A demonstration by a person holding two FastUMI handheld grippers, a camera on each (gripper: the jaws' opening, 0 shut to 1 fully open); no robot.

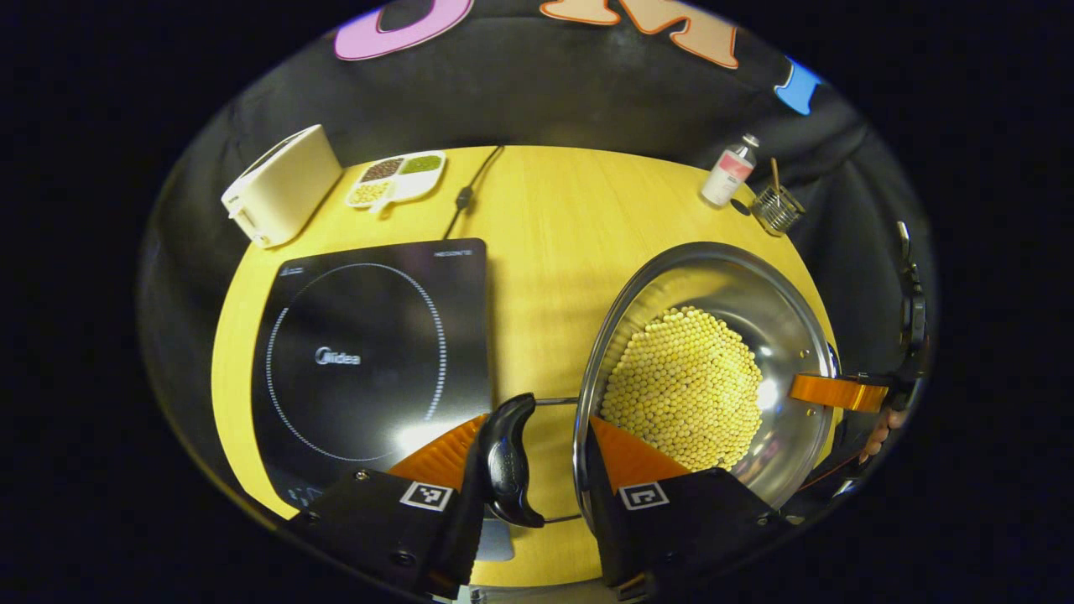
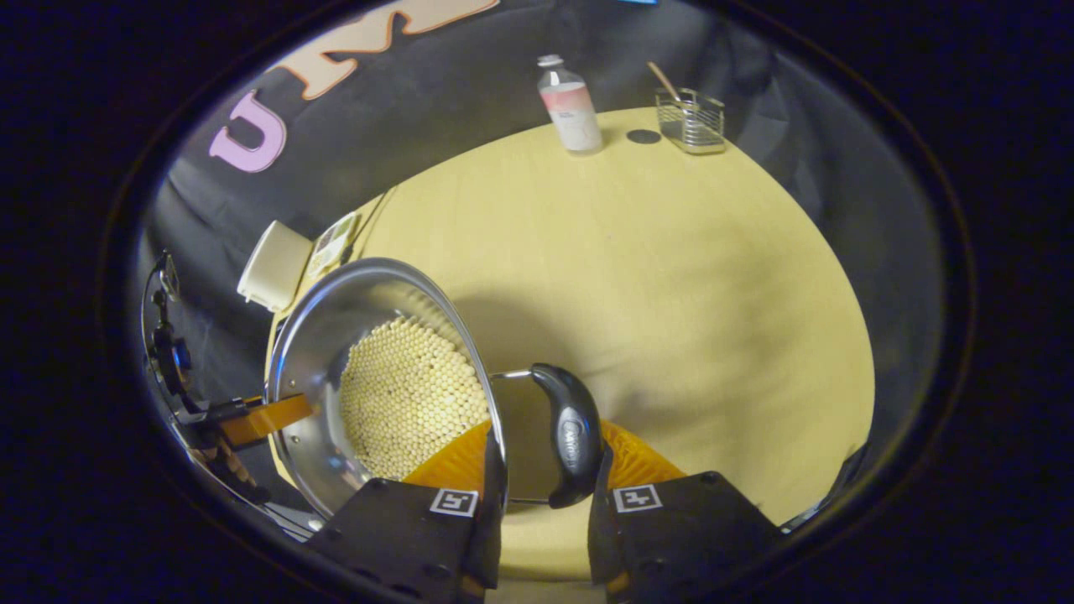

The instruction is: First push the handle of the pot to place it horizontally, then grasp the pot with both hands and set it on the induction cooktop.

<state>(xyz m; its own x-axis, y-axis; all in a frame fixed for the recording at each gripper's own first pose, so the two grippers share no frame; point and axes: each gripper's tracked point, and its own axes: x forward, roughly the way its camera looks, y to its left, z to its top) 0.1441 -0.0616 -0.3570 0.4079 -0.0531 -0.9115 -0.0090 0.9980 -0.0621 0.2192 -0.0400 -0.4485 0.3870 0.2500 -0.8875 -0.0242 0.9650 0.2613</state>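
Table [image 1: 545, 218]: yellow top, ahead of both grippers
Induction cooktop [image 1: 369, 352]: ahead-left of the left gripper, bare
Pot [image 1: 713, 369]: steel, full of pale beads, between the two grippers, right of the cooktop
Left gripper [image 1: 537, 453]: jaws narrowed around the pot's black side handle [image 1: 508, 461]; contact unclear
Right gripper [image 2: 545, 457]: jaws close about the opposite handle [image 2: 570, 436]; grip not certain
Bottle [image 2: 570, 105]: far edge

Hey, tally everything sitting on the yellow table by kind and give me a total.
Pot: 1
Induction cooktop: 1
Toaster: 1
Divided dish: 1
Bottle: 1
Wire holder: 1
Total: 6
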